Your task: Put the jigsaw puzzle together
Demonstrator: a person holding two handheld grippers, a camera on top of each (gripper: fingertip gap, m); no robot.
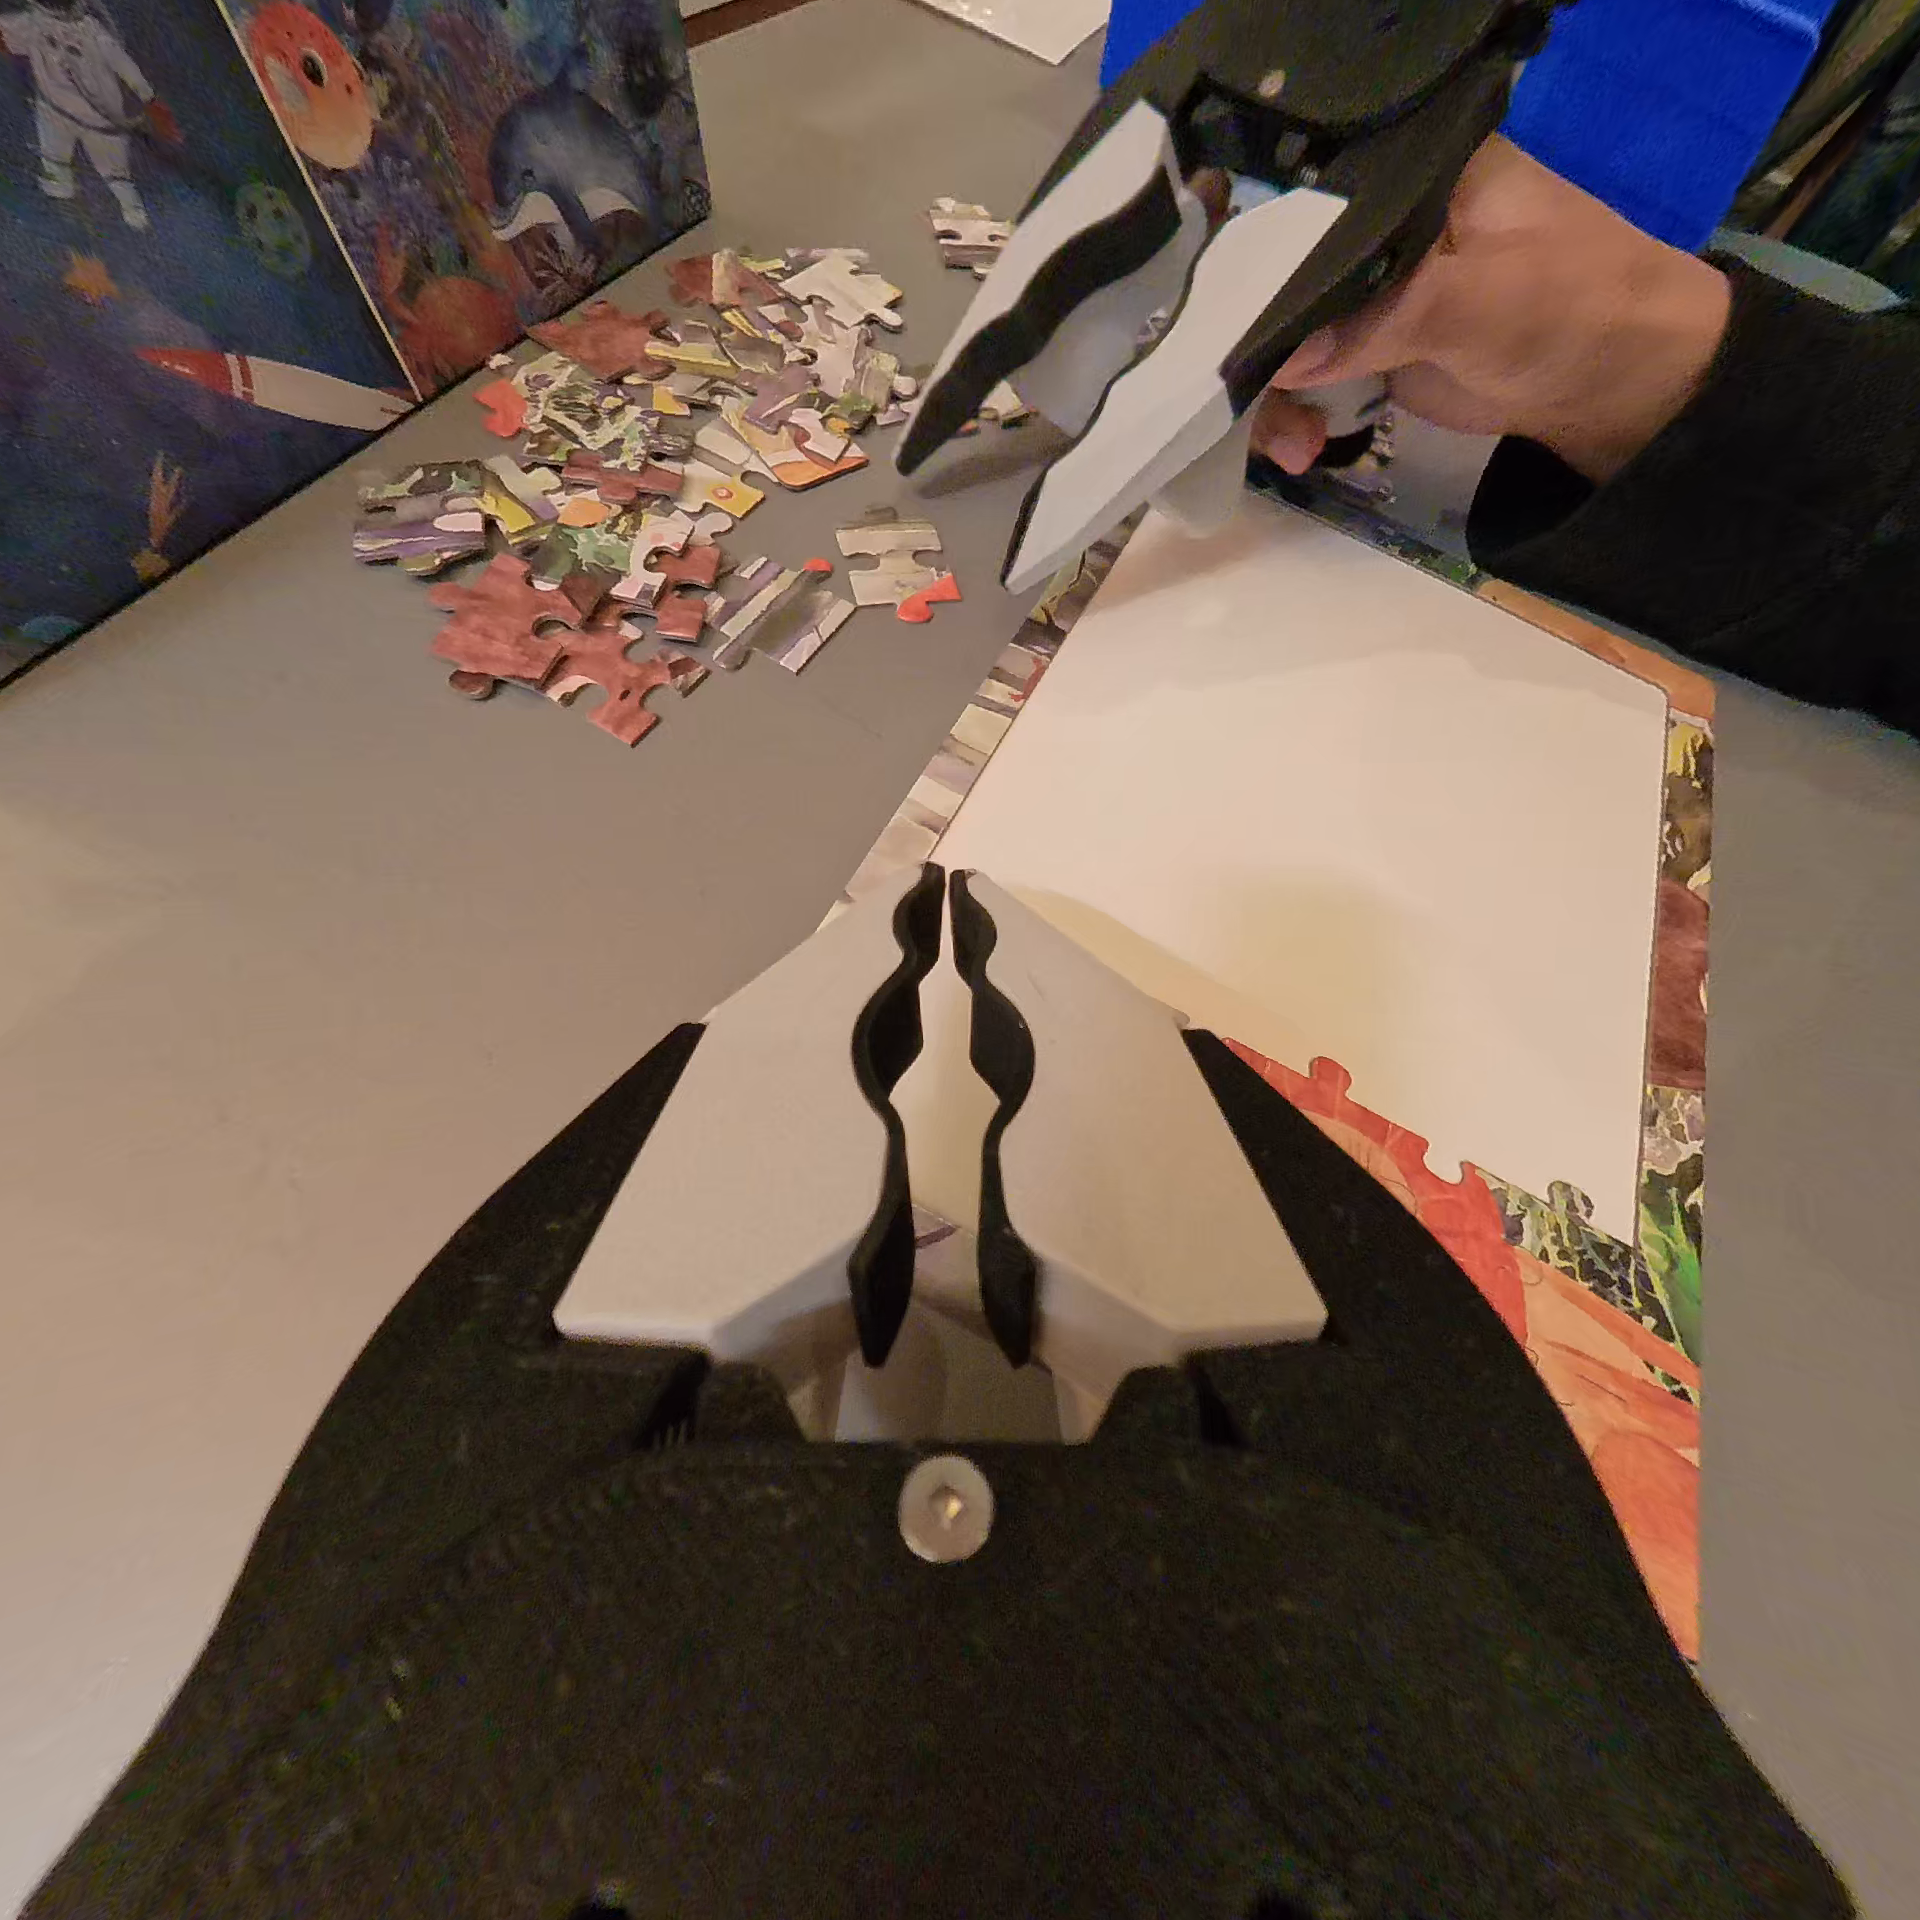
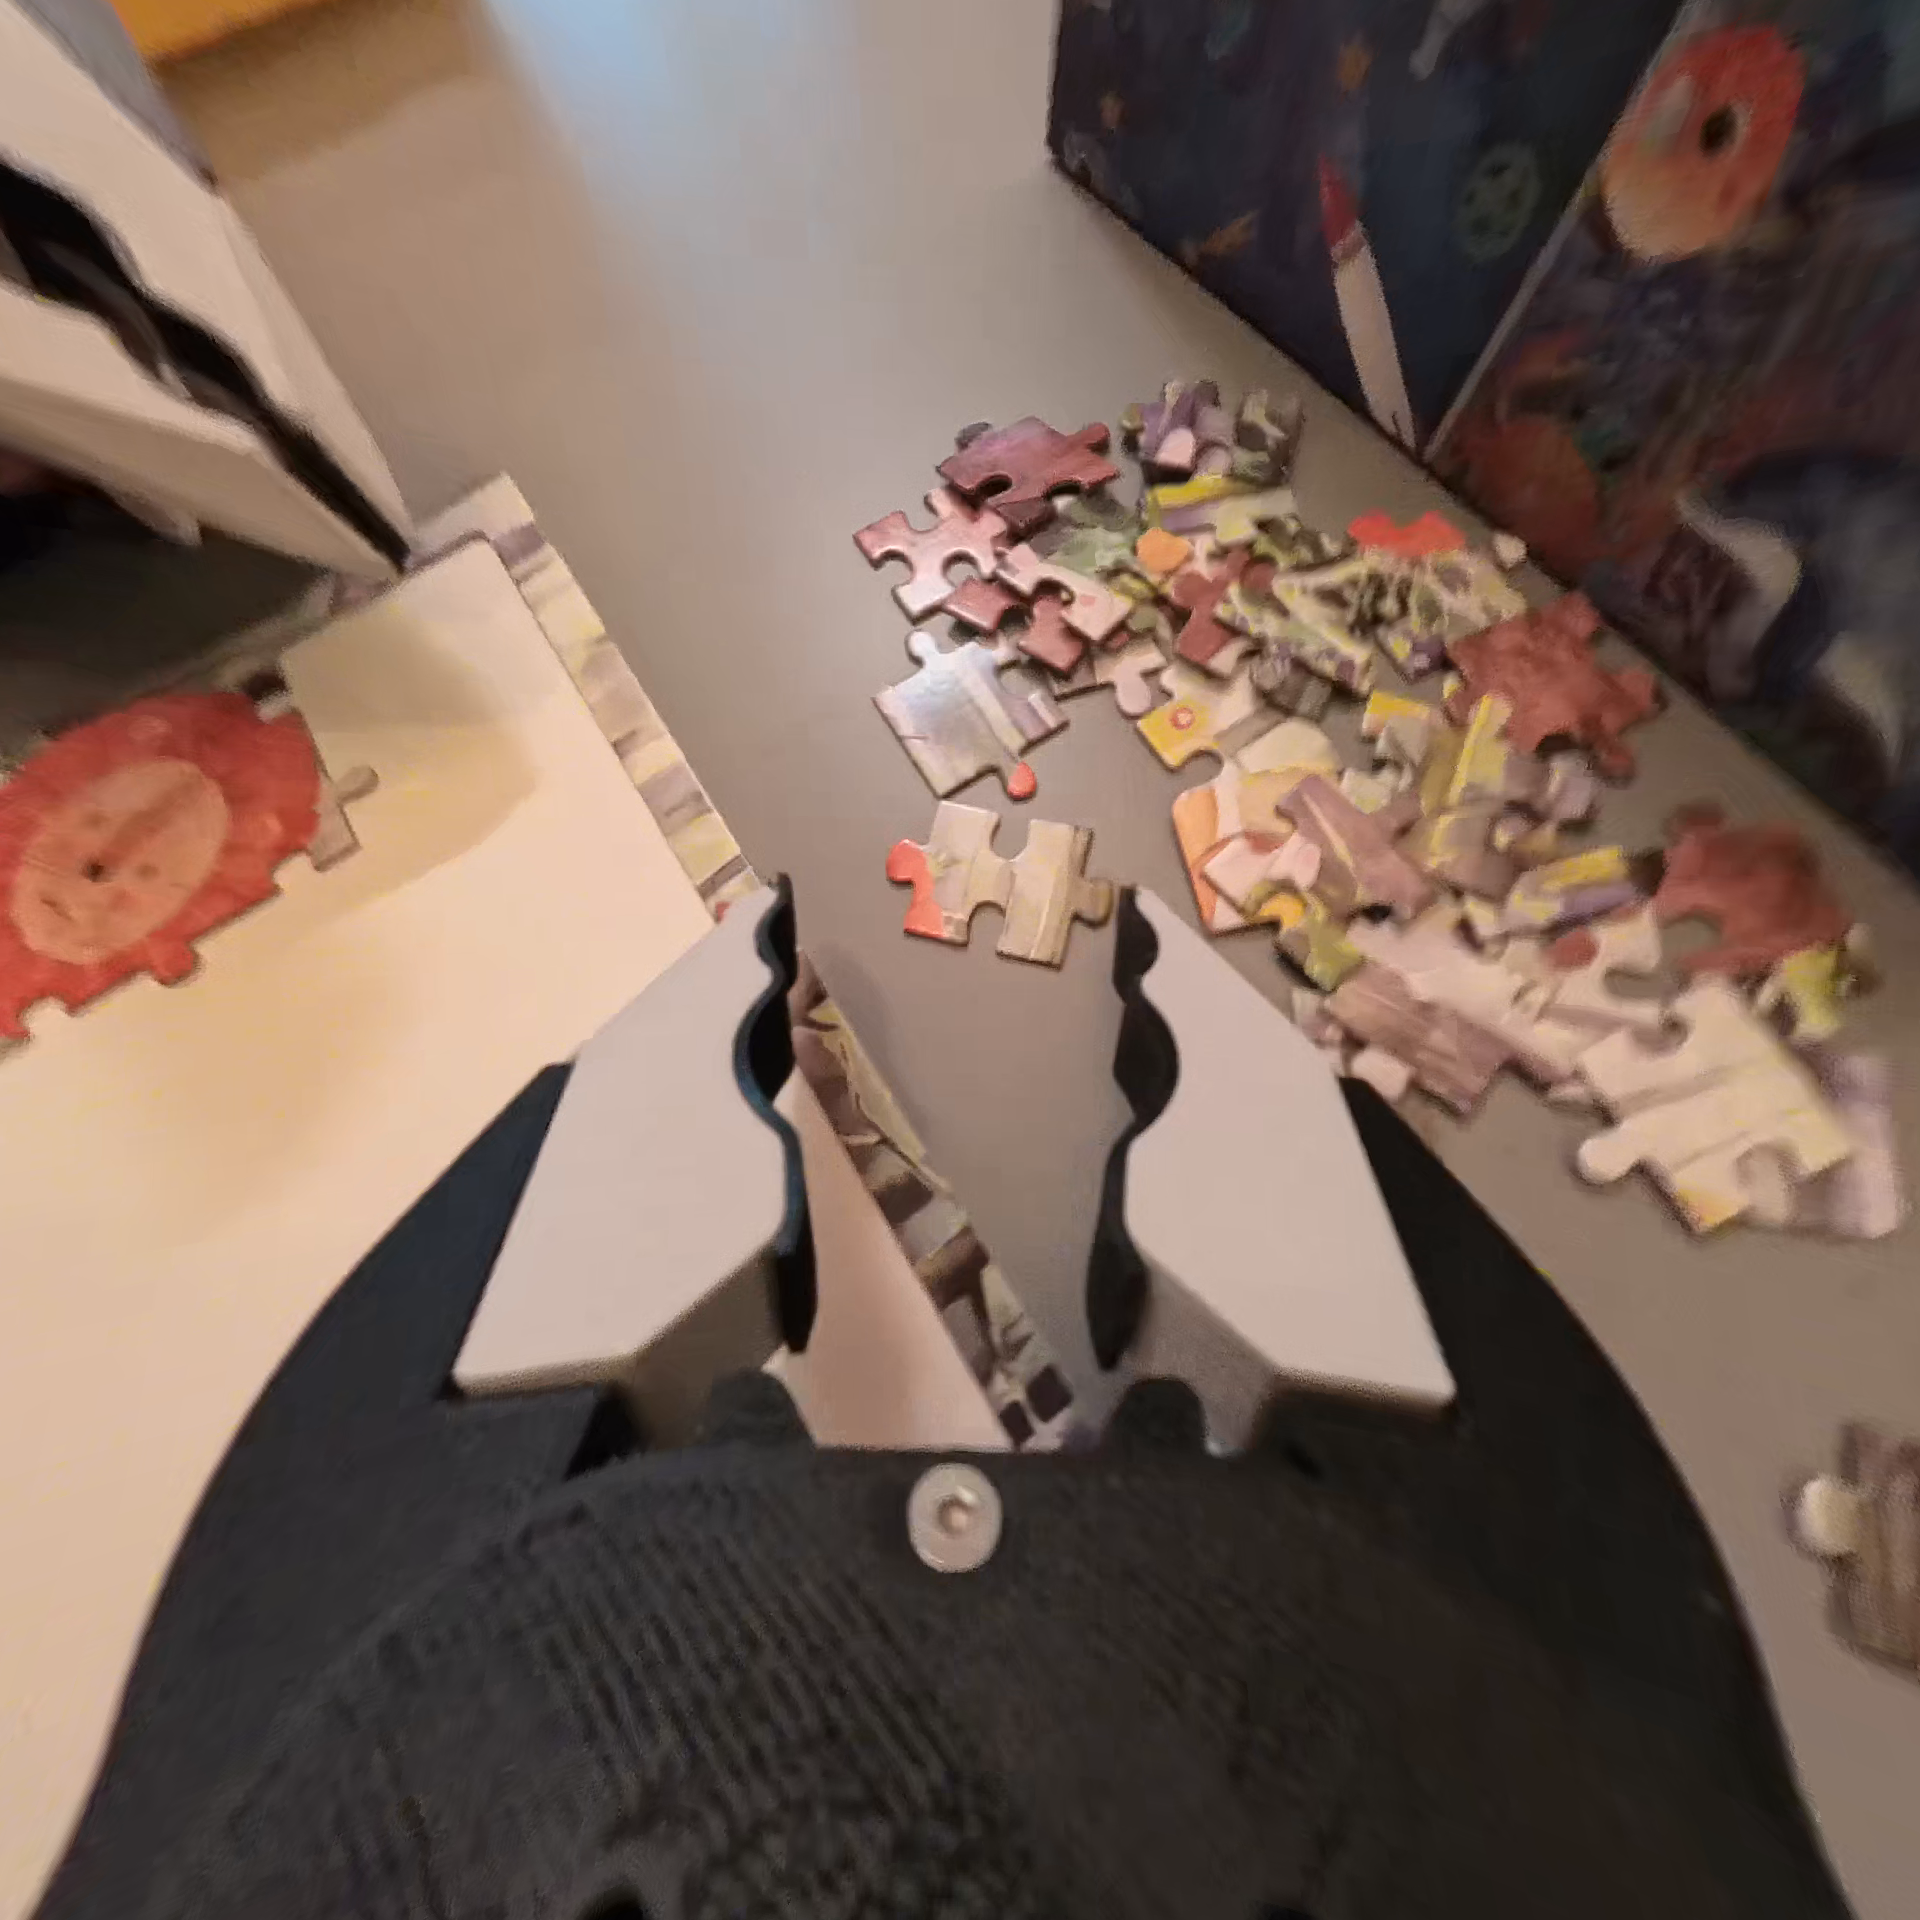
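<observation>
The left gripper (image 1: 943, 883) has its wavy black pads pressed together, empty. The right gripper (image 2: 951, 925) gapes above glossy cardboard puzzle pieces (image 2: 1351, 769) beside the white puzzle tray (image 1: 1351, 790).

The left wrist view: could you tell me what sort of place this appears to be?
Probably an indoor tabletop set up for puzzle work: a grey table, loose puzzle pieces, a puzzle tray and illustrated boxes.

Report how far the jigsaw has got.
Done: only the red lion patch sits joined in the puzzle tray, whose white middle is otherwise bare. In hand: nothing; right gripper is open beside a loose pair, left gripper shut. Left: the pile.
</observation>
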